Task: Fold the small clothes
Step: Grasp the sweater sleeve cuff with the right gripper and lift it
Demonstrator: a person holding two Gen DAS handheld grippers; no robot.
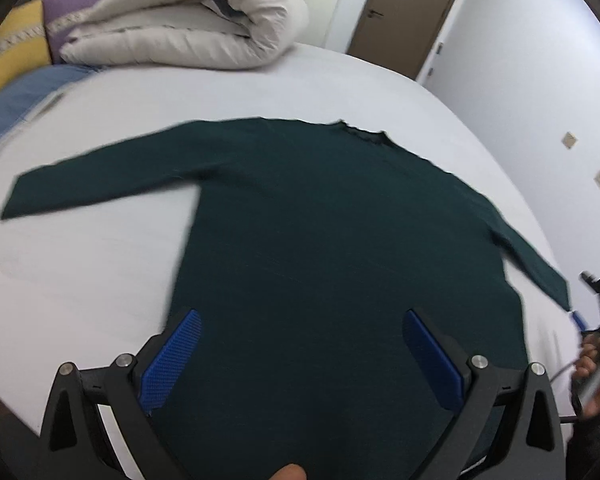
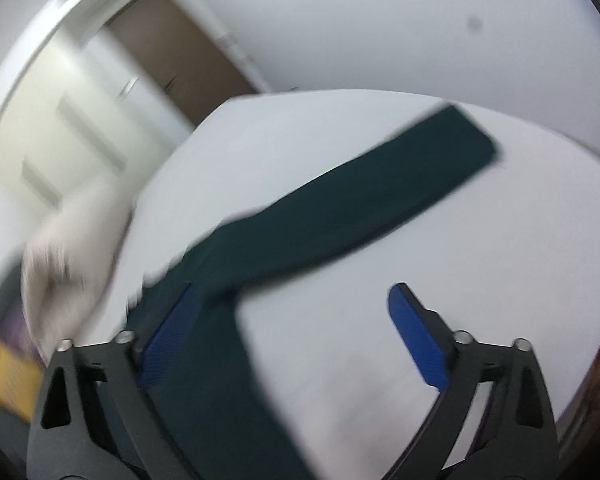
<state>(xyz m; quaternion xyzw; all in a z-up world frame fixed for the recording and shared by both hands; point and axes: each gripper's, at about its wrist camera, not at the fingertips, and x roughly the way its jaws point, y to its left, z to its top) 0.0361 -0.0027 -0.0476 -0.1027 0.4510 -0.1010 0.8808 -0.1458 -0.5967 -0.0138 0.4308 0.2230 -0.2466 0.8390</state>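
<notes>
A dark green long-sleeved top (image 1: 320, 240) lies flat on a white bed (image 1: 100, 280), both sleeves spread outward, neck at the far side. My left gripper (image 1: 302, 322) is open above the top's lower body, holding nothing. My right gripper (image 2: 296, 296) is open over the armpit of the right sleeve (image 2: 380, 196), which stretches away to the upper right; the view is blurred. A bit of the right gripper (image 1: 580, 320) shows in the left wrist view beside the sleeve cuff.
A rolled cream duvet (image 1: 188, 28) lies at the far side of the bed, with yellow and purple pillows (image 1: 32, 36) to its left. A brown door (image 1: 408, 16) and a white wall (image 1: 540, 80) stand beyond the bed's right edge.
</notes>
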